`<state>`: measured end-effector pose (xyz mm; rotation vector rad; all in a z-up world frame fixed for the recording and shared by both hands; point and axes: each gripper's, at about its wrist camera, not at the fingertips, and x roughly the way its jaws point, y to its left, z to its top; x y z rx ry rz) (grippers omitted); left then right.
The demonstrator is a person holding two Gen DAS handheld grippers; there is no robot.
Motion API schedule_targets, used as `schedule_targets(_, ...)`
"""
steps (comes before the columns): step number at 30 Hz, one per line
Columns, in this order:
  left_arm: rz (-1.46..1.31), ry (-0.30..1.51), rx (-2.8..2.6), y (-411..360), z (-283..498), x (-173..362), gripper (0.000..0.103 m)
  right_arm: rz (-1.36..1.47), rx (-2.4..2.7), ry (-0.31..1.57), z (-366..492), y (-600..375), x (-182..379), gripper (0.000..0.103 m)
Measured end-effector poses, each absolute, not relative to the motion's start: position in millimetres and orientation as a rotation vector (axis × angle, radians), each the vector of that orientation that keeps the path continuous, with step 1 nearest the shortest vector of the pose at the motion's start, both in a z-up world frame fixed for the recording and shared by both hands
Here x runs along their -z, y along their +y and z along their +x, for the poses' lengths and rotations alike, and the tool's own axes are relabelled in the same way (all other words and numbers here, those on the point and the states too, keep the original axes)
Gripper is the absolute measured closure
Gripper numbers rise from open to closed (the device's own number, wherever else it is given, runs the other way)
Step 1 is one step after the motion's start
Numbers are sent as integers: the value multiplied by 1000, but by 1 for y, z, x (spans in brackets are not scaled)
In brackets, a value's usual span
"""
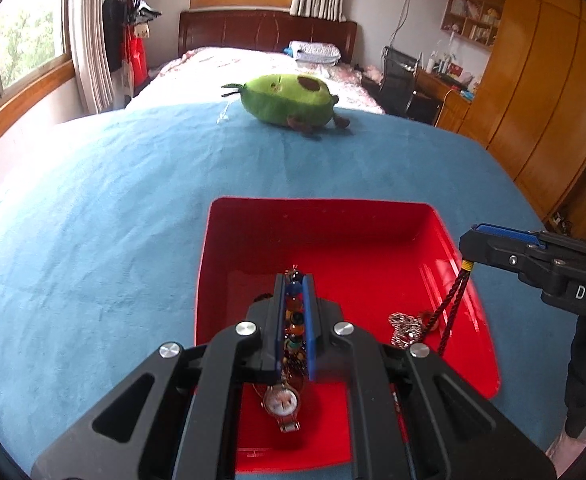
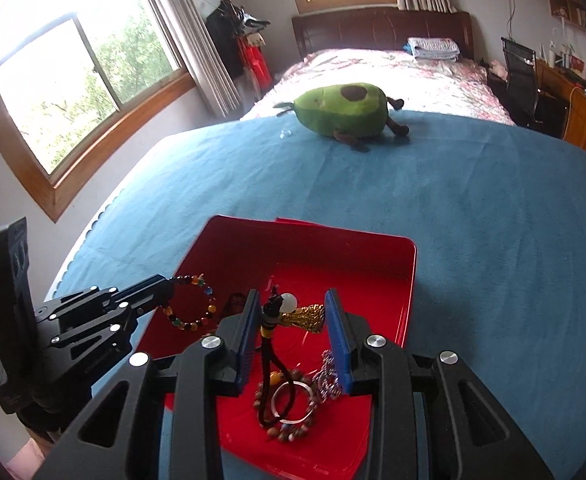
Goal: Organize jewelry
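A red tray lies on the blue cloth; it also shows in the right wrist view. My left gripper is shut on a multicoloured bead bracelet, held above the tray; the bracelet hangs from it in the right wrist view. A silver watch lies in the tray below it. My right gripper has its jaws apart, with a dark cord pendant, white bead and gold tassel hanging between them; the cord hangs from its tip. A silver chain, a ring and wooden beads lie in the tray.
A green avocado plush toy lies at the far side of the blue cloth. Beyond it is a bed with a pink cover. Windows are to the left, a wooden wardrobe and desk to the right.
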<state>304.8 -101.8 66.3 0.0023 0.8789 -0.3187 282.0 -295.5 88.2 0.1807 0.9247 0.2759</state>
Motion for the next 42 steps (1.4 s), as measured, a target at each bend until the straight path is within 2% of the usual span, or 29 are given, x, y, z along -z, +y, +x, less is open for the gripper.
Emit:
schedule_targets(8,-1,928,301,-100,322,-40,93,185,-286,961,285,-291,-60,67)
schedule_targets(18,10,887,276,-97,306,-52,92,202,-283,951,261,-293,-56,66)
schedule_targets(22,22,840,260,-93,287,-60,71,195,-281,938,245,-288,-59,66)
schedule_targets(24,41,816,247,-91,276,-64,71,198,-284,929,236,-286,-61,64)
schedule_targets(27,40,811,251,-87,262,-66,70,189,-267,915,224,-284,-64,53)
schedule_targets(32,45,787,241,-79,237,-71,61,170,-240,903,203,-280,-67,37)
schedule_targets(33,44,782,242,-77,232,-72,55,165,-232,899,199,-279,-68,34)
schedule_targets(34,42,775,241,-75,228,-73,50,161,-225,895,196,-278,-69,27)
schedule_targets(38,44,745,230,-69,212,-78,37,113,-162,866,180,-272,-75,8)
schedule_targets(40,49,735,232,-67,207,-81,28,102,-130,856,174,-271,-78,4)
schedule_targets(42,44,723,229,-65,200,-84,25,101,-123,853,169,-272,-80,4)
